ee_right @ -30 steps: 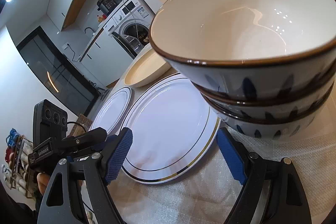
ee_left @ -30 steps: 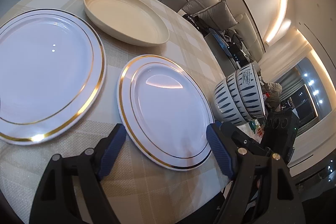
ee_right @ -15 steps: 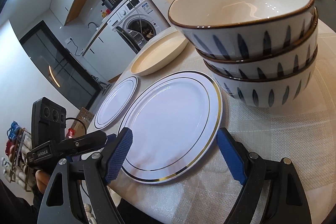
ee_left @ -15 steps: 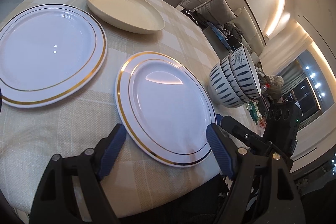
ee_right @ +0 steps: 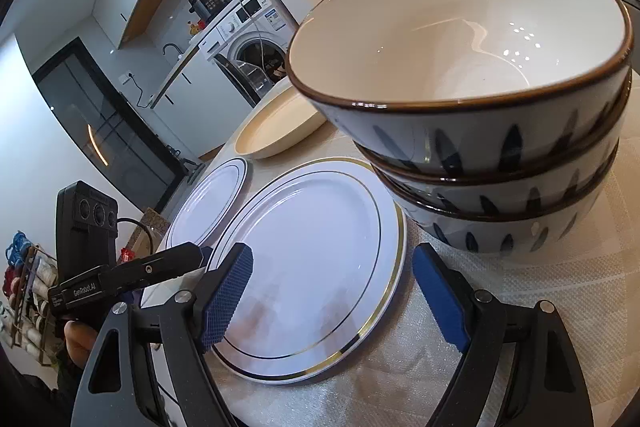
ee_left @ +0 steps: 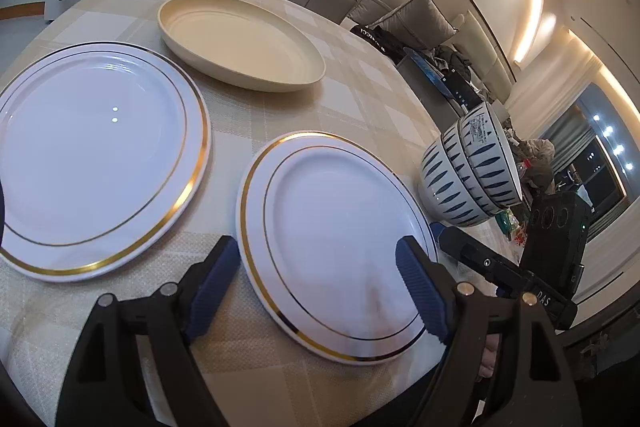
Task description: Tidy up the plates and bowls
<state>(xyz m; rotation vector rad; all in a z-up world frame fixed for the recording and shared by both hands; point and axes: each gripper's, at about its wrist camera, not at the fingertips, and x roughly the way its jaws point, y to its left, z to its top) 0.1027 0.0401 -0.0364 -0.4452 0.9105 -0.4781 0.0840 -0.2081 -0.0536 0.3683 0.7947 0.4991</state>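
I hold one gripper in each hand, and both point down at the bench (ee_left: 360,95) with its checked cloth. My left gripper (ee_left: 320,283) is spread wide with nothing in it. Its blue pads sit on either side of the near edge of the small gold-rimmed plate (ee_left: 332,227), low in the middle of the left view, but they are not pinching it. My right gripper (ee_right: 332,291) is spread wide too and holds nothing. In the right view the same small plate (ee_right: 316,259) lies under it, in the lower middle of the frame.

The big gold-rimmed plate (ee_left: 92,155) lies at the left of the left view, near the small one but not touching it. The cream dish (ee_left: 240,43) sits above them, in the upper middle. The stack of three blue-leaf bowls (ee_right: 496,131) fills the upper right of the right view, just beside the small plate.

I think the bowls are already tidy, so the plates come next. To do it well, I should slide one pad under the small plate's rim and the other on top, then squeeze gently. The plate is flat and slippery, so I must lift it slowly and keep it level. I should set it in the middle of the big plate. I must not bump the bowls, as they sit close.
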